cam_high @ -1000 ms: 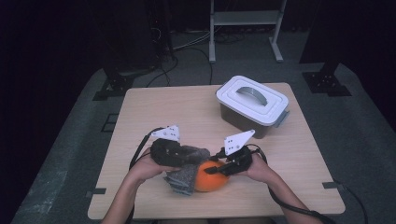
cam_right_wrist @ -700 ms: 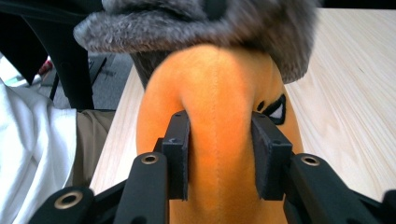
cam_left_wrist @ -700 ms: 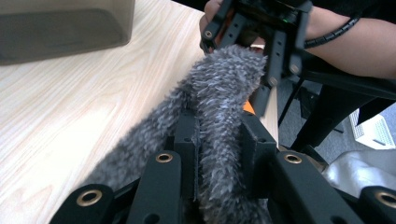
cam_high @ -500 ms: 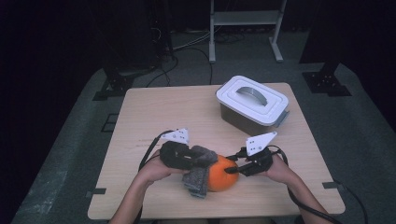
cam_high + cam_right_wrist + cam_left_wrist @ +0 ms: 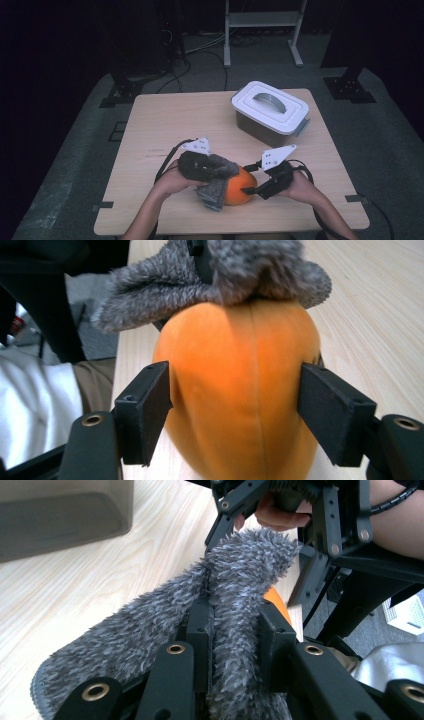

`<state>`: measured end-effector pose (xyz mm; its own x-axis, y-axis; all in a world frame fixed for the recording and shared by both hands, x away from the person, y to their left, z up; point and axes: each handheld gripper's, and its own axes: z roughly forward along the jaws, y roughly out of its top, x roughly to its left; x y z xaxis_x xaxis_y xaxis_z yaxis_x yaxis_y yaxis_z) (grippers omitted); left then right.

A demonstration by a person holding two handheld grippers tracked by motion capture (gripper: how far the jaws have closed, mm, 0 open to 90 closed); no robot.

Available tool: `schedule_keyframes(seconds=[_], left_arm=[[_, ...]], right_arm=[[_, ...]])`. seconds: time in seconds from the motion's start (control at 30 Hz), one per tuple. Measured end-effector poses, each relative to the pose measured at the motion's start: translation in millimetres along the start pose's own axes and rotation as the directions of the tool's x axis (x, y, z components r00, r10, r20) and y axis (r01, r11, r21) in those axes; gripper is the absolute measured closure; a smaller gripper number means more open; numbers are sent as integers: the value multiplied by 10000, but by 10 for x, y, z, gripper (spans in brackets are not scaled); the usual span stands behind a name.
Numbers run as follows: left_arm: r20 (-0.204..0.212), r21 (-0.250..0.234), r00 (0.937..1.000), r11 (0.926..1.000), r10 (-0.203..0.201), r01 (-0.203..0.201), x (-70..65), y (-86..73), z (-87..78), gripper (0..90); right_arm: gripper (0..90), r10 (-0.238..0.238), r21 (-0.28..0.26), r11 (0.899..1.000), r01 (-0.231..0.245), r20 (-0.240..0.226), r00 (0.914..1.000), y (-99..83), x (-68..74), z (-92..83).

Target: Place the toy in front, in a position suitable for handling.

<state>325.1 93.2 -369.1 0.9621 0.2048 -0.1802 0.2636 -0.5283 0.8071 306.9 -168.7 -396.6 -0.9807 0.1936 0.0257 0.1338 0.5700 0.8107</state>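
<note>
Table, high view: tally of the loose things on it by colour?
Orange: 1, the fruit
Grey: 1, the fuzzy cloth
White-lidded: 1, the box
Total: 3

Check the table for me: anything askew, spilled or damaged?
Nothing spilled or damaged. The grey cloth, pinched in the left gripper, drapes over the orange fruit. The right gripper stands open around the fruit. The lidded box sits closed.

Bright counter, black surroundings
Overhead light falls evenly on the counter; the room beyond is dark; close gripper views look soft and slightly blurred.
</note>
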Motion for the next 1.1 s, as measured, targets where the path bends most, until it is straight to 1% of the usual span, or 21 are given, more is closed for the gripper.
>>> schedule_keyframes(seconds=[0.03, 0.07, 0.1, 0.13, 0.17, 0.2, 0.23, 0.3, 0.33, 0.37, 0.43, 0.5, 0.53, 0.57, 0.6, 0.67, 0.73, 0.77, 0.8, 0.9, 1.1], left_arm=[[-45, 75, 9999, 9999, 156, -155, -33, 23, 13, 717], [-114, 176, 9994, 9993, 324, -322, -62, 51, 20, 717], [-173, 254, 9985, 9984, 512, -508, -97, 112, 11, 717], [-148, 226, 9986, 9984, 513, -509, -105, 134, 7, 717], [-148, 226, 9986, 9984, 513, -509, -105, 134, 7, 717], [-108, 261, 9979, 9977, 633, -630, -107, 170, 8, 717], [-79, 350, 9976, 9971, 686, -683, -116, 202, 35, 716], [-122, 449, 9975, 9966, 699, -693, -115, 198, 74, 716], [-122, 449, 9975, 9966, 699, -693, -115, 198, 74, 716], [-112, 325, 9983, 9979, 569, -565, -87, 169, 74, 716], [-113, 289, 9984, 9981, 550, -547, -70, 154, 65, 717], [-133, 175, 9992, 9992, 367, -365, -33, 102, 31, 716], [-133, 175, 9992, 9992, 367, -365, -33, 102, 31, 716], [-190, 128, 9996, 9997, 226, -224, -3, 60, -2, 716], [-190, 128, 9996, 9997, 226, -224, -3, 60, -2, 716], [-299, 106, 9995, 9999, 49, -45, 30, 4, -41, 716], [-291, 100, 9995, 9999, -118, 121, 59, -56, -65, 715], [-226, 25, 9992, 9995, -327, 327, 77, -115, -74, 715], [-226, 25, 9992, 9995, -327, 327, 77, -115, -74, 715], [-253, 108, 9986, 9989, -454, 457, 93, -186, -65, 715], [-241, 249, 9979, 9978, -606, 612, 128, -240, -48, 713]], right_arm=[[322, -32, 155, 9999, 31, 79, 10000, 29, 21, 54], [322, -32, 155, 9999, 31, 79, 10000, 29, 21, 54], [374, -255, 94, 9996, 253, 156, 9996, 38, 31, 97], [395, -281, -39, 9996, 282, 154, 9995, 33, 38, 113], [395, -281, -39, 9996, 282, 154, 9995, 33, 38, 113], [419, -229, -211, 9995, 232, 137, 9996, 27, 44, 131], [460, -287, -378, 9989, 284, -64, 9996, 15, 65, 180], [500, -556, -271, 9981, 554, -56, 9984, 21, 75, 190], [500, -556, -271, 9981, 554, -56, 9984, 21, 75, 190], [529, -618, -199, 9979, 617, -52, 9981, 4, 59, 167], [534, -607, -271, 9978, 605, -97, 9981, -17, 42, 158], [545, -522, -407, 9978, 514, -195, 9984, -76, 4, 125], [545, -522, -407, 9978, 514, -195, 9984, -76, 4, 125], [546, -503, -434, 9978, 493, -224, 9985, -100, -9, 103], [546, -503, -434, 9978, 493, -224, 9985, -100, -9, 103], [547, -503, -449, 9978, 494, -199, 9985, -123, -26, 81], [547, -428, -475, 9980, 420, -164, 9990, -147, -43, 52], [547, -415, -489, 9980, 407, -159, 9990, -175, -63, 24], [547, -415, -489, 9980, 407, -159, 9990, -175, -63, 24], [546, -410, -492, 9980, 403, -119, 9991, -222, -93, -33], [541, -365, -586, 9976, 361, -66, 9993, -267, -127, -76]])
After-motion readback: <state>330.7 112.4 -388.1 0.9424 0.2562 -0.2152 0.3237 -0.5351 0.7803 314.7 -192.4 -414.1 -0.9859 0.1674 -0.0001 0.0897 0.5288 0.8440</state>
